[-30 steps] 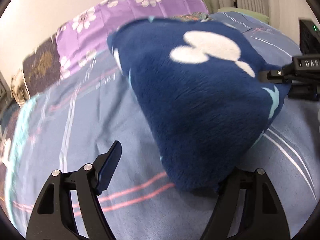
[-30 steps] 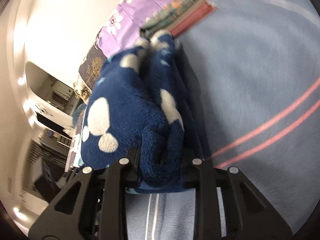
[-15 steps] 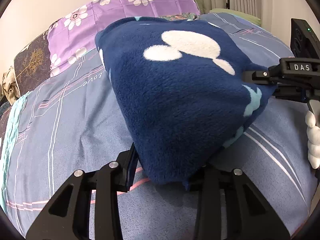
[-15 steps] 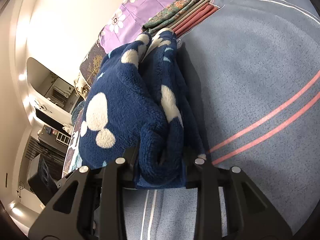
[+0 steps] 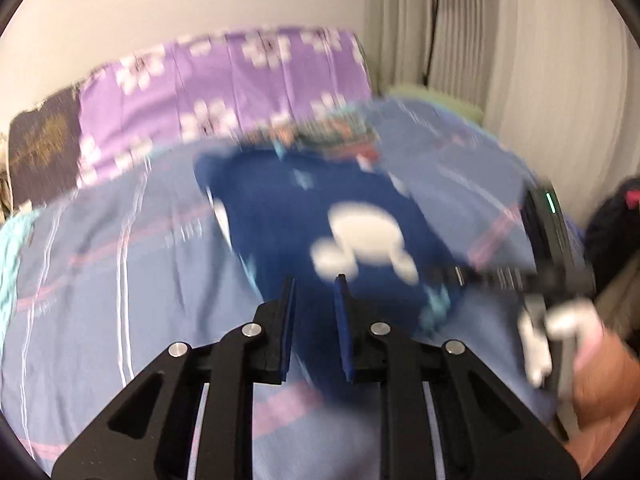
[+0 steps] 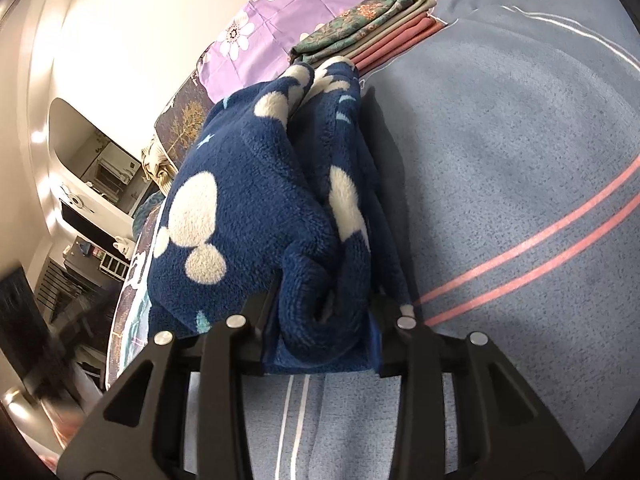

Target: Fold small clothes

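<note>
fleece, navy with white blobs, fills the right tongs [image 6: 322, 320]: a rolled edge of the small garment [image 6: 256, 208] bulges between the pads, which have just been easing apart yet seem to press it, so call it a loose grasp. in the left wrist view the left tongs [image 5: 314, 312] have just been closing and sit nearly shut with nothing between the pads; the garment [image 5: 320, 216] lies beyond them in the middle of the frame, folded on the bed, all smeared by blur. the likely trouble, as a judgement: thick fleece springs, so if the right pads slacken further while only one side is held, the roll could slump open and the fold come undone; dragging it could also rumple the bedcover [image 6: 520, 160] underneath. that cover is grey-blue with pink and white stripes. a stack of folded cloths [image 6: 372, 28] lies just past the garment in the upper middle of the right view, purple flowered pillows [image 6: 272, 20] stand behind, and pale curtains [image 5: 500, 60] hang at the upper right of the left view, where a hand [image 5: 596, 372] holds the other tool at the lower right.
</note>
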